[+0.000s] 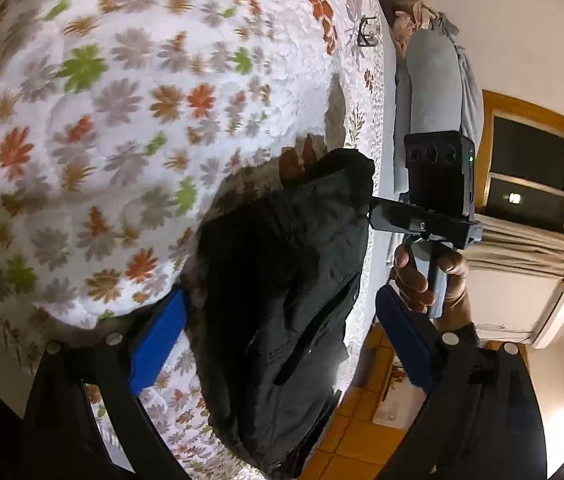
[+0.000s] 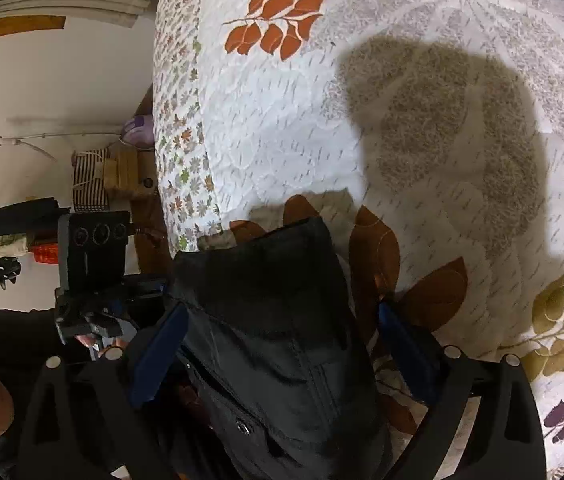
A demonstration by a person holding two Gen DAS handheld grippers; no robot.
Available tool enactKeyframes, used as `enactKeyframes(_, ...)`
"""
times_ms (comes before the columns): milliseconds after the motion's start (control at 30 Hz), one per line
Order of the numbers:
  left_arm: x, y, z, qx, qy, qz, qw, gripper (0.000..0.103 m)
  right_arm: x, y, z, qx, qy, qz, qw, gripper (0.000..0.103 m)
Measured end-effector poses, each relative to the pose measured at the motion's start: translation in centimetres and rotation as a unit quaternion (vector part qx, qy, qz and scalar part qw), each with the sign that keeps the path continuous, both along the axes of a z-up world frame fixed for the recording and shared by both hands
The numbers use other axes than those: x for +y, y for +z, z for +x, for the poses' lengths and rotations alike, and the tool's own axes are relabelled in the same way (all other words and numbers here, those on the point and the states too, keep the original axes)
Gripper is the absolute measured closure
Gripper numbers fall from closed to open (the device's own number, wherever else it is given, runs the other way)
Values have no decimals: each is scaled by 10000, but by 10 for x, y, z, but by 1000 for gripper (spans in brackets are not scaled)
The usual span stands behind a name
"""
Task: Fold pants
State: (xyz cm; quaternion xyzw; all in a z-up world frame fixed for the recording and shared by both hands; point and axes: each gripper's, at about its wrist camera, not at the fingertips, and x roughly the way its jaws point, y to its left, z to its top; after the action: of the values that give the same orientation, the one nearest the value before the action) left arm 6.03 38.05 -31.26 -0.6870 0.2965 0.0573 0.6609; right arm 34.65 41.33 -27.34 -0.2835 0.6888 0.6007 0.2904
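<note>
The black pants (image 1: 282,280) lie bunched on the floral quilt (image 1: 121,120) near the bed's edge, a zipped pocket facing up. My left gripper (image 1: 282,336) is open, its blue pads (image 1: 157,340) wide apart with the fabric between them. In the right wrist view the pants (image 2: 265,320) fill the gap of my right gripper (image 2: 282,352), also open, blue pads (image 2: 406,348) beside the cloth; a button shows low down. Each view shows the other gripper at the pants' side: the right gripper (image 1: 378,212), held by a hand (image 1: 418,280), and the left gripper (image 2: 137,284).
The bed's edge runs beside the pants, with an orange tiled floor (image 1: 362,412) below. A grey bolster pillow (image 1: 434,80) lies at the head. A window with curtains (image 1: 530,172) is on the wall. Bags and boxes (image 2: 121,172) sit by the bed's far side.
</note>
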Motion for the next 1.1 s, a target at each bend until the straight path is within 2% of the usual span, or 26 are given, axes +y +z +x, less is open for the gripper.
enactKeyframes(67, -5, 7, 6, 39, -94, 153, 9998, 11, 1, 0, -1, 26, -6, 21, 10000, 6)
enactKeyframes(133, -10, 14, 12, 170, -207, 333, 9991, 21, 1, 0, -1, 49, 3, 23, 10000, 7)
enactKeyframes(167, -11, 15, 13, 262, -215, 426, 9985, 29, 1, 1, 0, 53, -8, 24, 10000, 11)
enactKeyframes(200, -11, 13, 11, 305, -195, 443, 9984, 37, 0, 1, 1, 63, -9, 17, 10000, 15)
enactKeyframes(267, -9, 9, 7, 372, -143, 386, 9985, 48, 0, 2, 0, 110, -5, 11, 9999, 35)
enactKeyframes(300, -8, 8, 5, 378, -121, 351, 9986, 54, 0, 3, -2, 62, 0, 21, 10000, 38)
enactKeyframes(367, -6, 6, 1, 376, -124, 352, 9986, 61, -2, 4, -3, -17, 21, 12, 10000, 51)
enactKeyframes(533, -7, 14, 5, 331, -165, 491, 9981, 71, -8, 16, 0, -123, -33, 65, 9999, 70)
enactKeyframes(800, -17, 47, 11, 126, -265, 814, 9962, 76, -22, 58, -6, -391, -127, 266, 9988, 74)
enactKeyframes(1100, -36, 98, 22, -237, -449, 1180, 9917, 77, -57, 123, -8, -809, -343, 545, 9946, 75)
